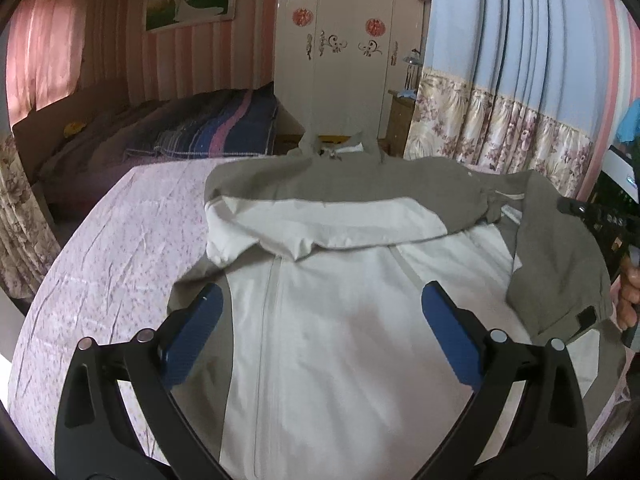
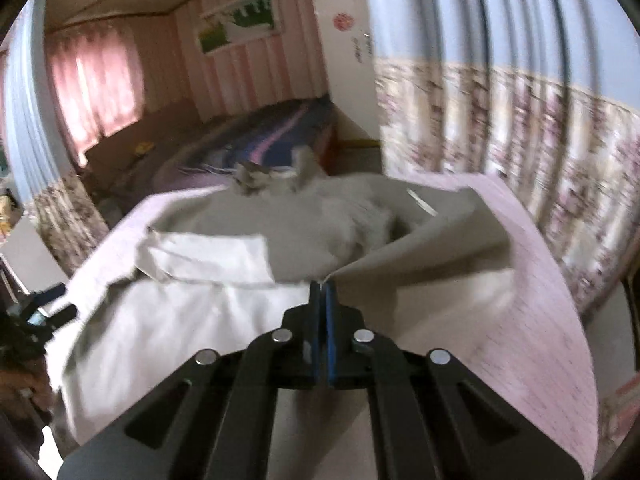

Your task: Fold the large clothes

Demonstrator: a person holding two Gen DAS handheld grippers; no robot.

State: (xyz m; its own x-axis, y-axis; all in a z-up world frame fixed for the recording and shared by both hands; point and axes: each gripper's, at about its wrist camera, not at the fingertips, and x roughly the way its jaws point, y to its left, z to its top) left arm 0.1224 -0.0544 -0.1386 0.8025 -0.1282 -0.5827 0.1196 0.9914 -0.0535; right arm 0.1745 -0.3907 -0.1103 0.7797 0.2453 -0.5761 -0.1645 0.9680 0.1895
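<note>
Grey-and-white jacket [image 1: 320, 300] lies spread on the pink floral bed [image 1: 120, 240]. Right tool [image 2: 323, 292] pinches a thin edge of its sleeve [image 2: 420, 248]; that slight grip could slip as it lifts. Left tool [image 1: 320, 312] hovers spread wide, empty.

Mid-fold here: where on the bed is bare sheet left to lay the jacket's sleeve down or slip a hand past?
Bare floral sheet runs along the jacket's left edge, from the left tongs up to the far striped blanket. A narrower strip lies right of the jacket, by the curtain. The right side is crowded: the right tongs pinch a lifted fold there.
</note>
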